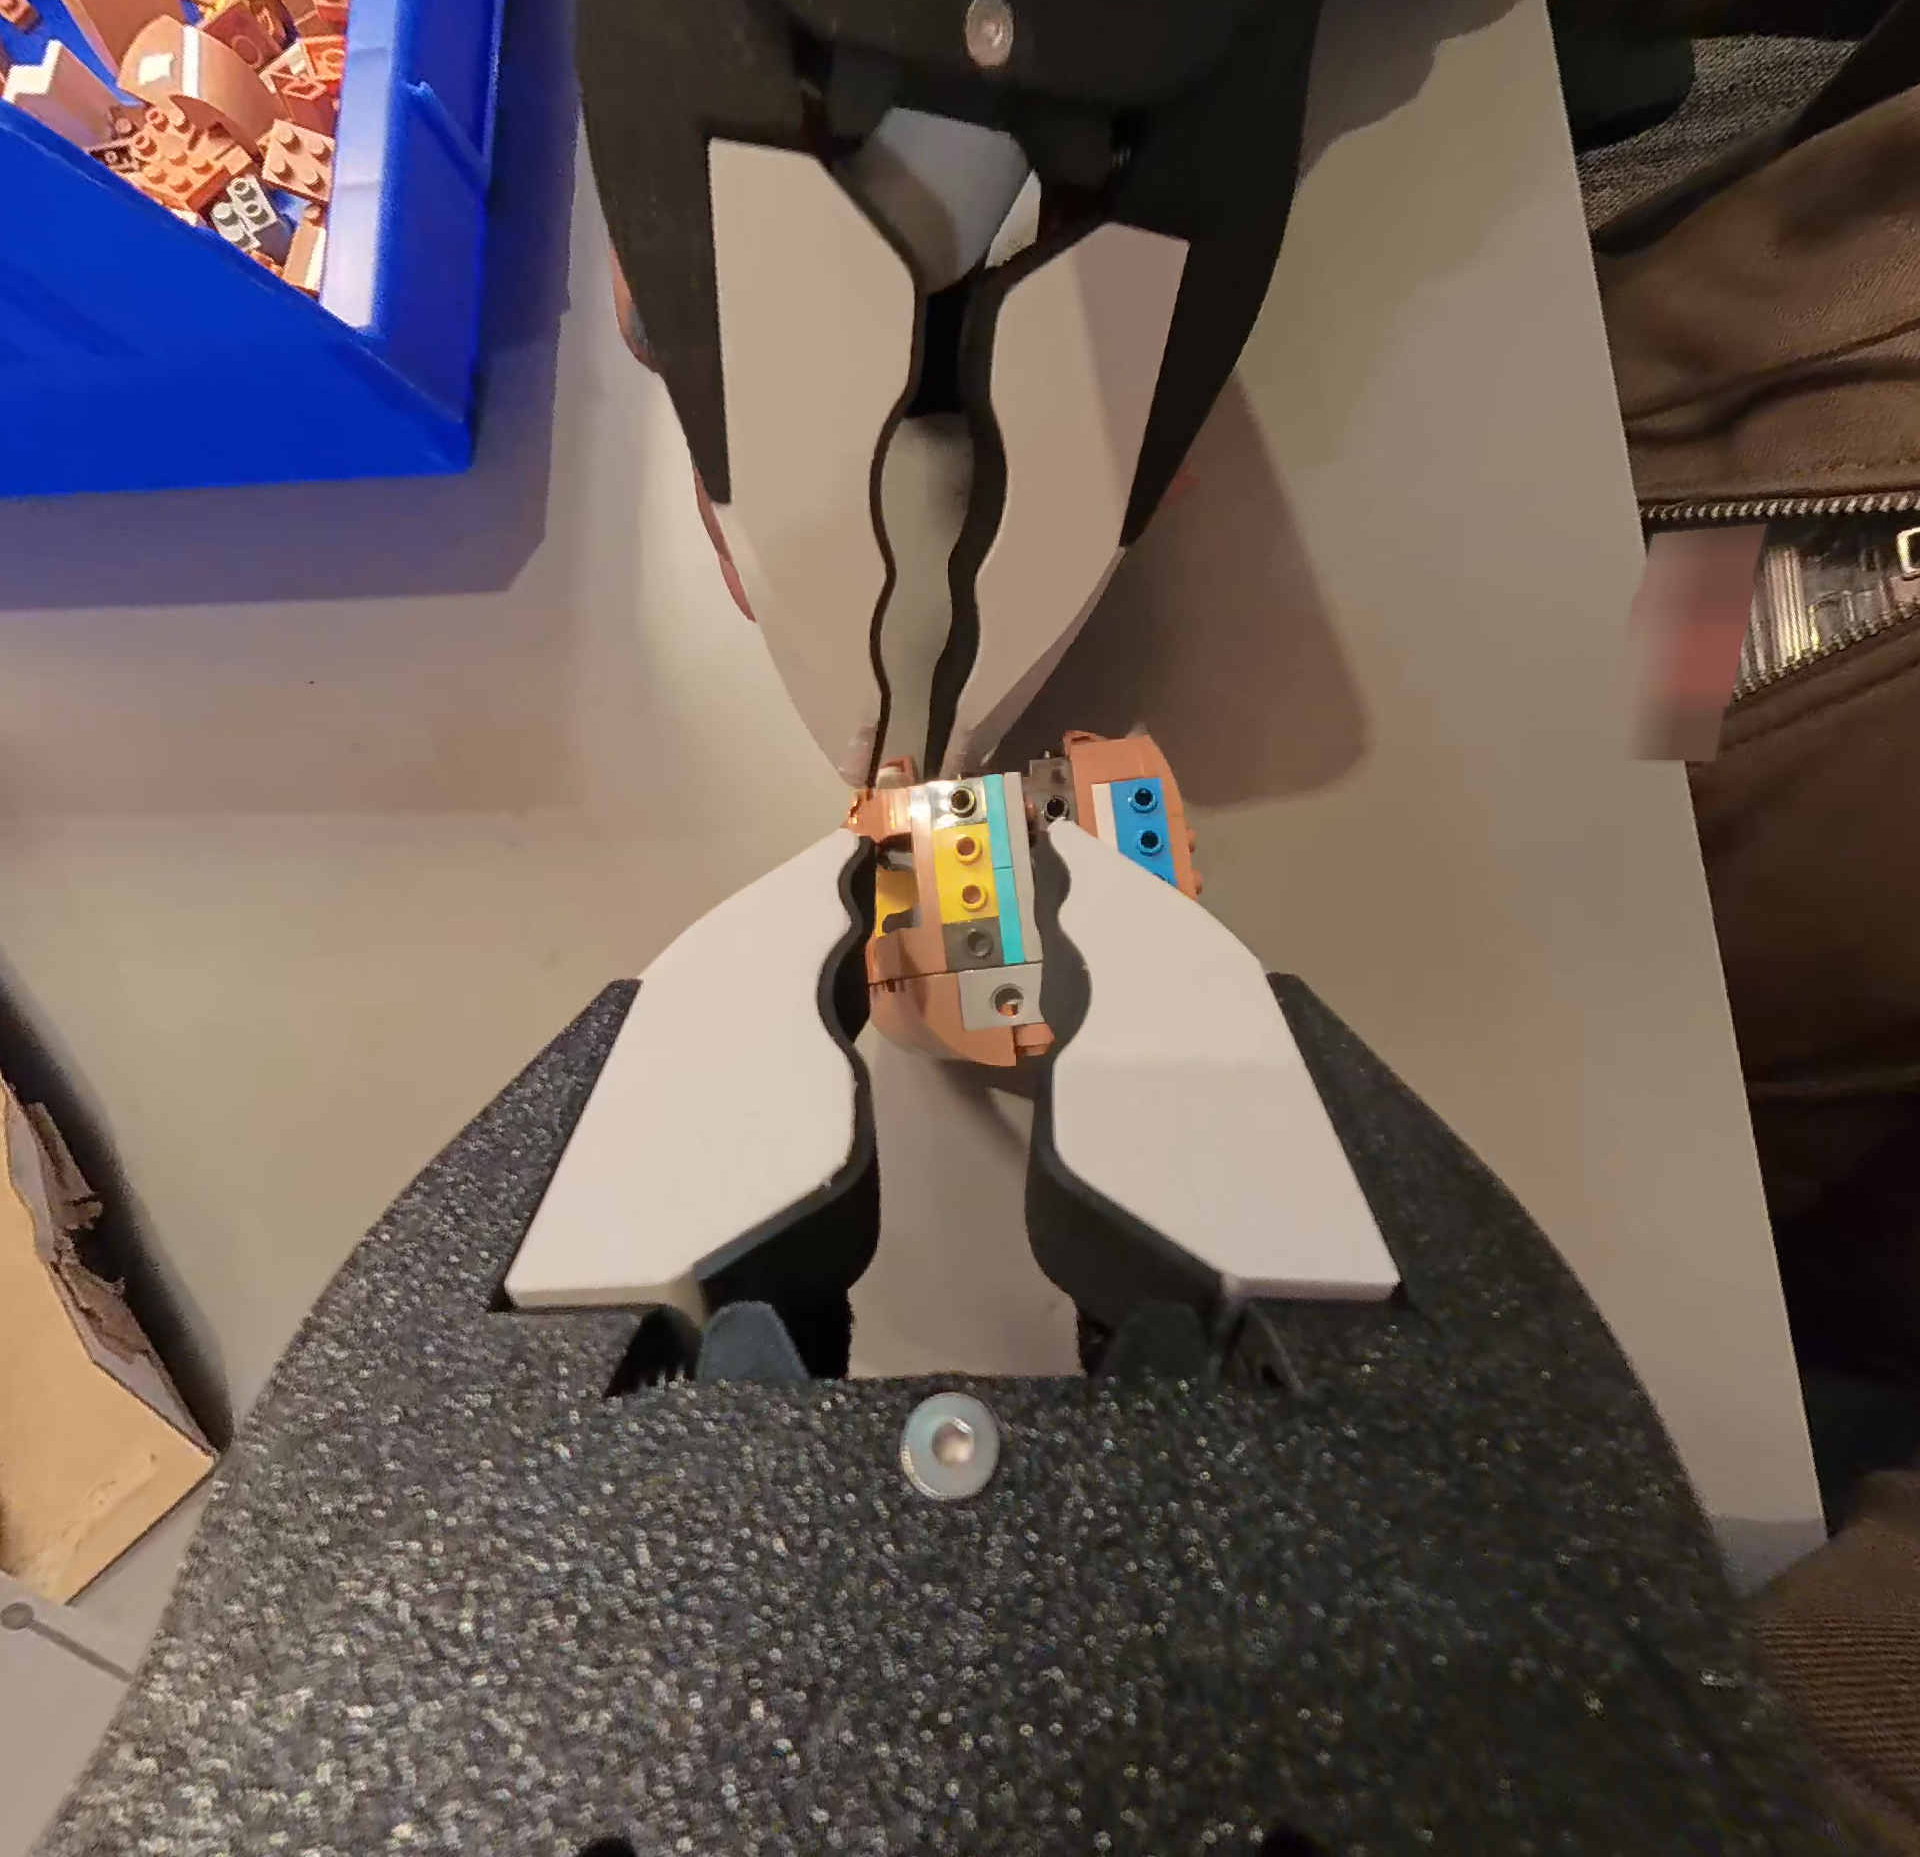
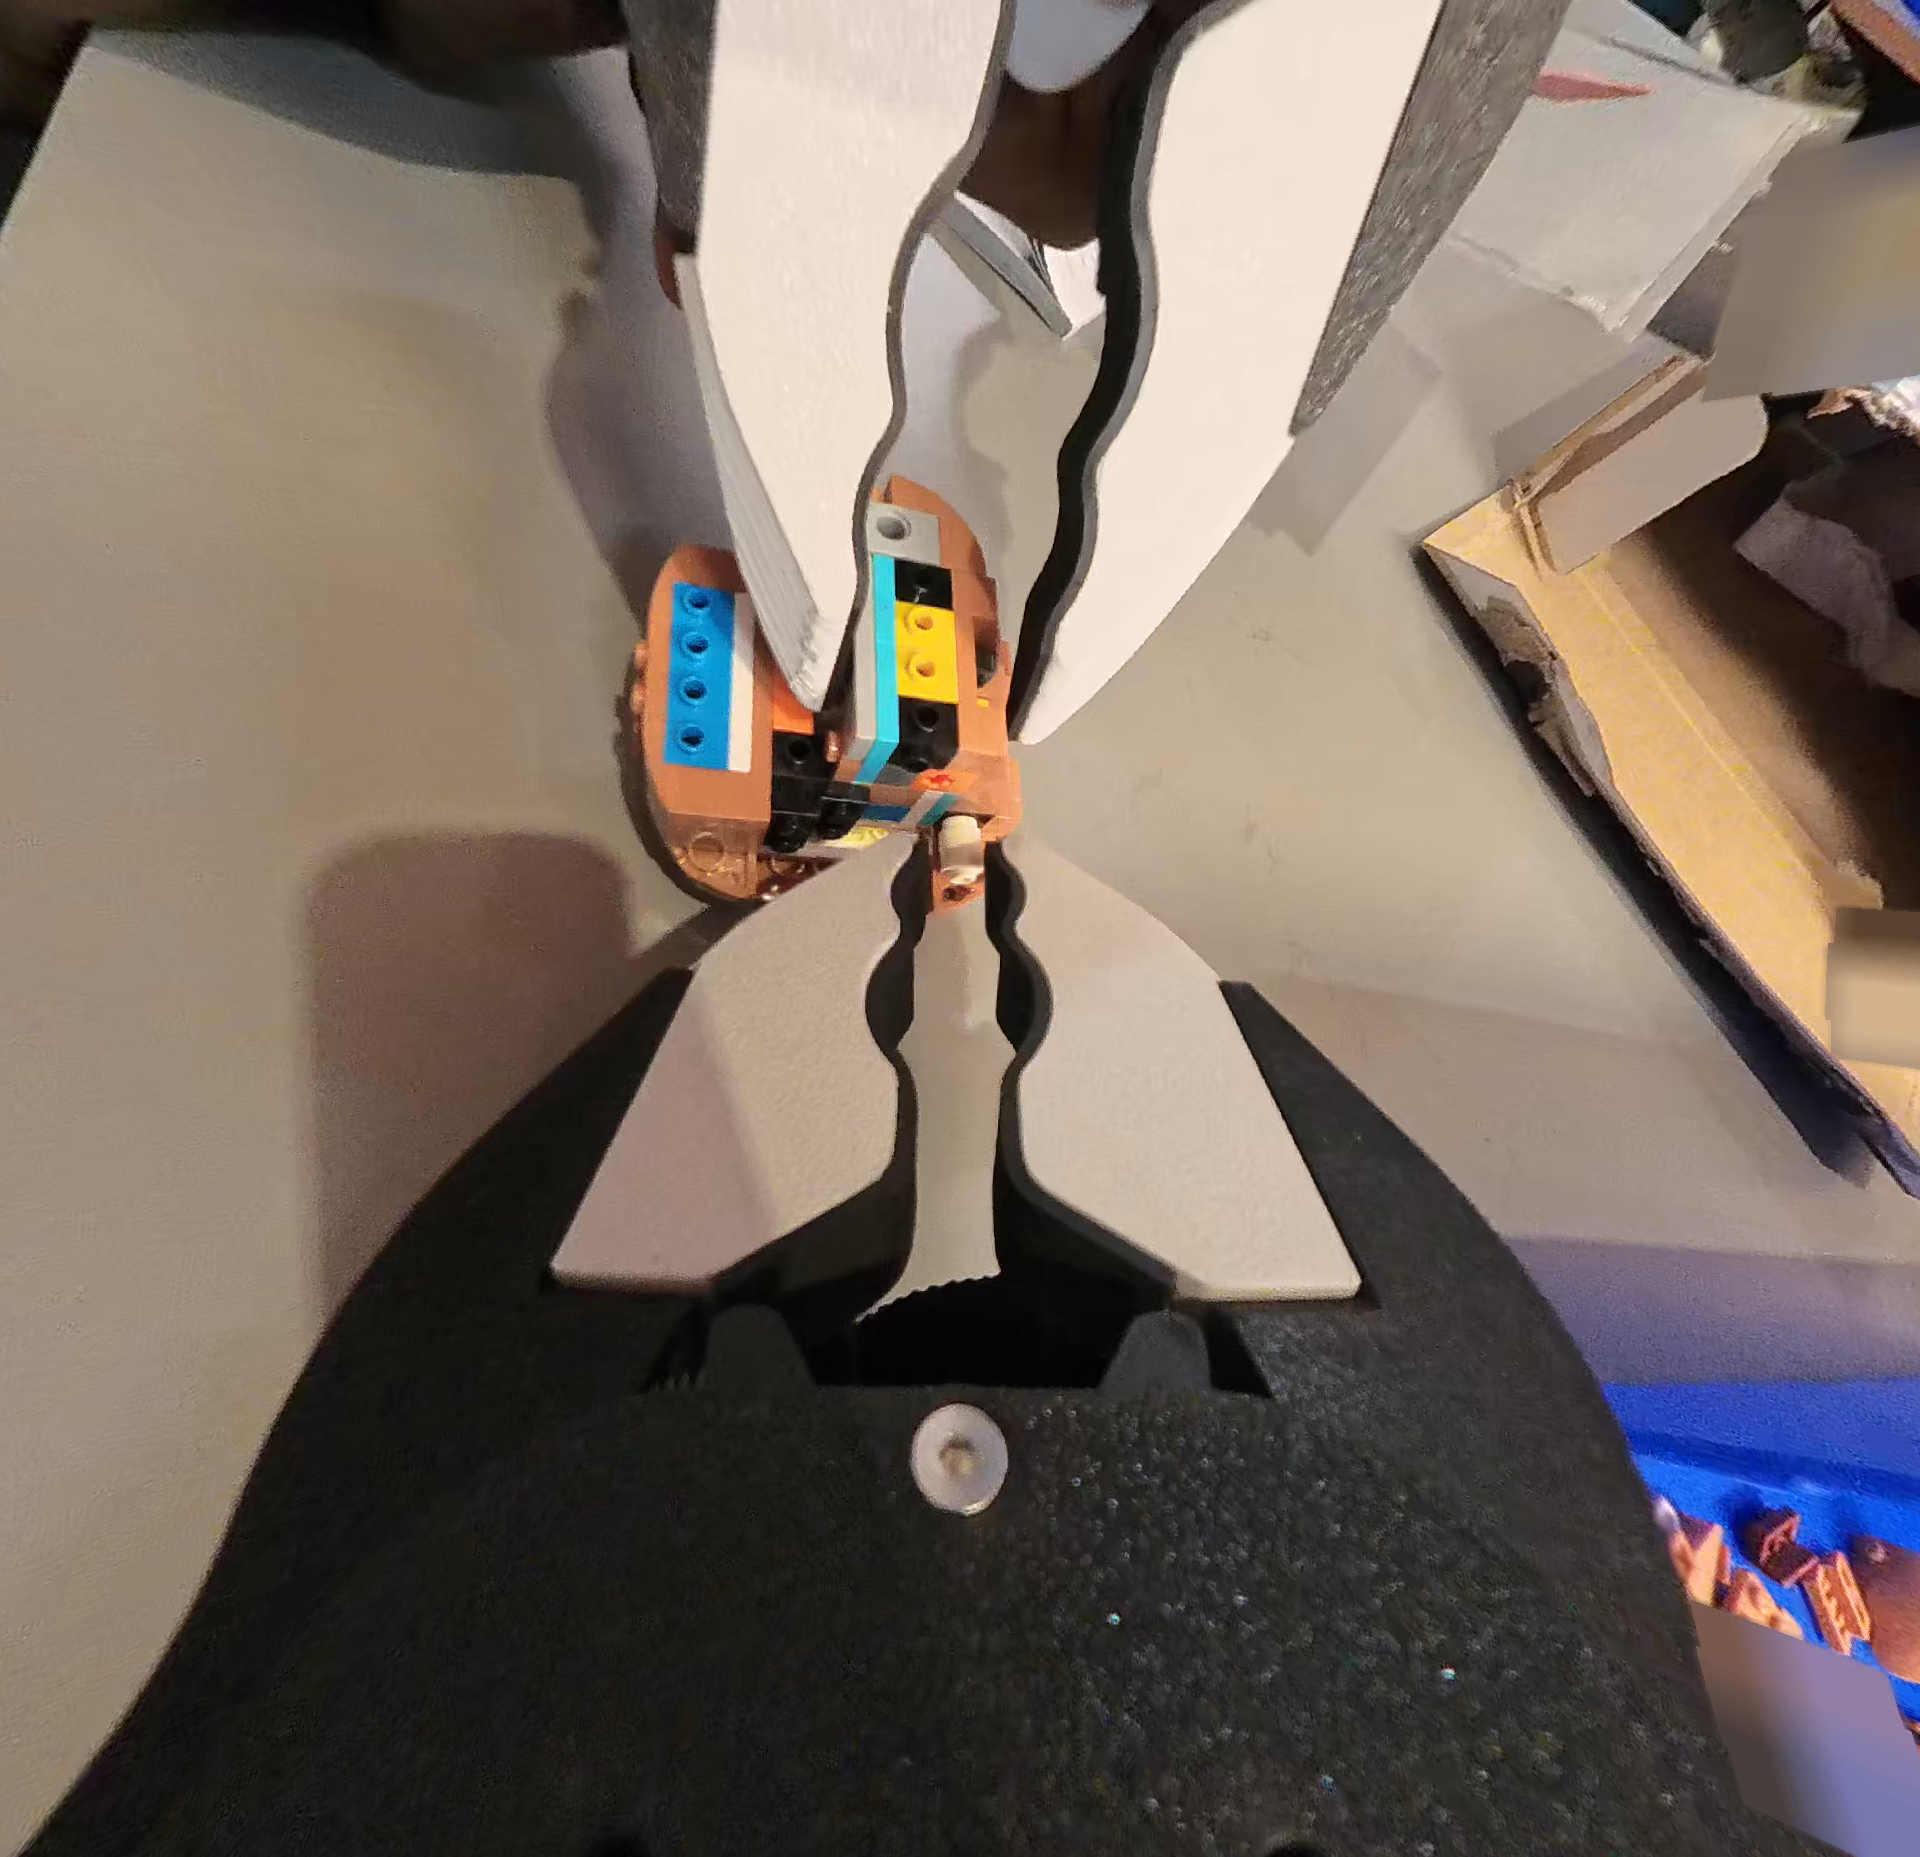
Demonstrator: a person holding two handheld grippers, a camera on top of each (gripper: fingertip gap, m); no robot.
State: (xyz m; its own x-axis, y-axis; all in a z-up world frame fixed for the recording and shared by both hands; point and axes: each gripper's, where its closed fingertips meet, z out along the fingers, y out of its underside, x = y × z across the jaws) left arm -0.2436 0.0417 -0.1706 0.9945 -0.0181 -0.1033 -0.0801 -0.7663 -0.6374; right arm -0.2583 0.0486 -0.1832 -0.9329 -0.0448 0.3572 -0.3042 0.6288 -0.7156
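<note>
Brick model (image 1: pixel 961 908): pinched by left gripper (image 1: pixel 951 851) fingers. Right gripper (image 2: pixel 951 857): fingers pinch small brown piece (image 2: pixel 956 872) at model's end. Advice: steady grip, align squarely. Table (image 1: pixel 312 768) below.

- Pale grey bench (image 1: pixel 260 872), matte, lit from above, marked with soft shadows.
- Blue bin (image 1: pixel 208 384) on its far left corner, heaped with brown bricks.
- Torn cardboard box (image 2: pixel 1662 727) at the bench edge, beside grey foam scraps.
- Dark beyond the bench rim.
</note>
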